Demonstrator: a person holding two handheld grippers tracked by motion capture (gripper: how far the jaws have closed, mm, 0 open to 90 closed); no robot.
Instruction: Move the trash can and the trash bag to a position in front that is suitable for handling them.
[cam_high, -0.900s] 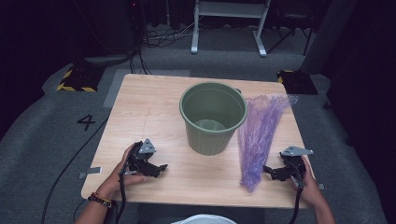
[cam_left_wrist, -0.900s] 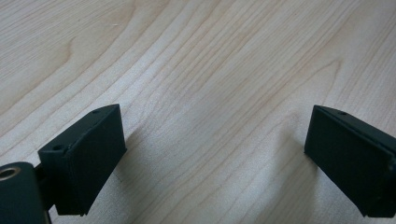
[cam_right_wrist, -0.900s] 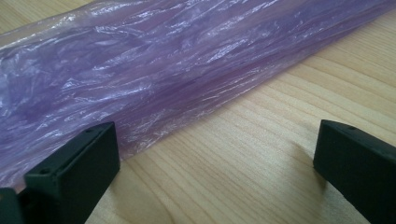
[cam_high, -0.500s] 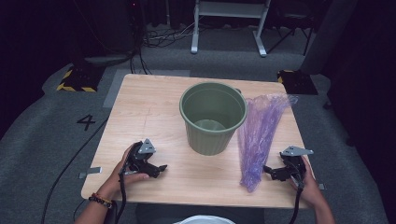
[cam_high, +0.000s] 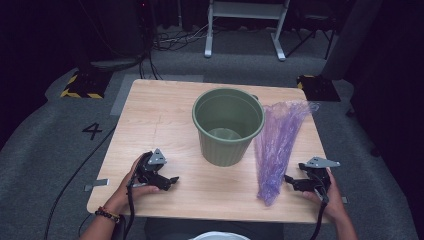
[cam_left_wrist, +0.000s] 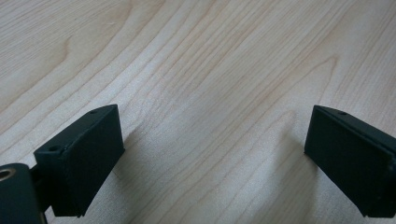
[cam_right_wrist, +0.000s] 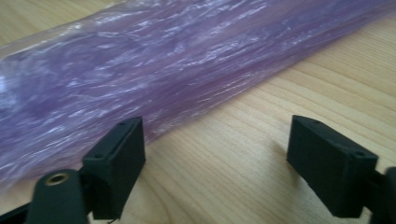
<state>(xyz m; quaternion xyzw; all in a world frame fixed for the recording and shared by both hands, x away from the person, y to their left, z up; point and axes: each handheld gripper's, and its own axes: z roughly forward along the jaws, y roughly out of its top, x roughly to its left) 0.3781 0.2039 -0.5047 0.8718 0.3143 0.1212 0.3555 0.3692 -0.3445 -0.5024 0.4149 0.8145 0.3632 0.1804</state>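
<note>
Nothing has shifted since the earlier frames: both tongs rest where they were. Left gripper (cam_high: 170, 181) stands wide and empty over bare wood. Right gripper (cam_high: 291, 181) also stands wide and empty, the purple plastic bag (cam_high: 278, 145) lying just beyond its jaws, apart from them. Expect the bag to be light, limp and slippery; pinch a bunched fold at its near end. Green bucket (cam_high: 228, 125) stands between the tongs, farther out. Wooden table (cam_high: 160, 110); grey carpet (cam_high: 45, 150) around it, with dark surroundings.
</note>
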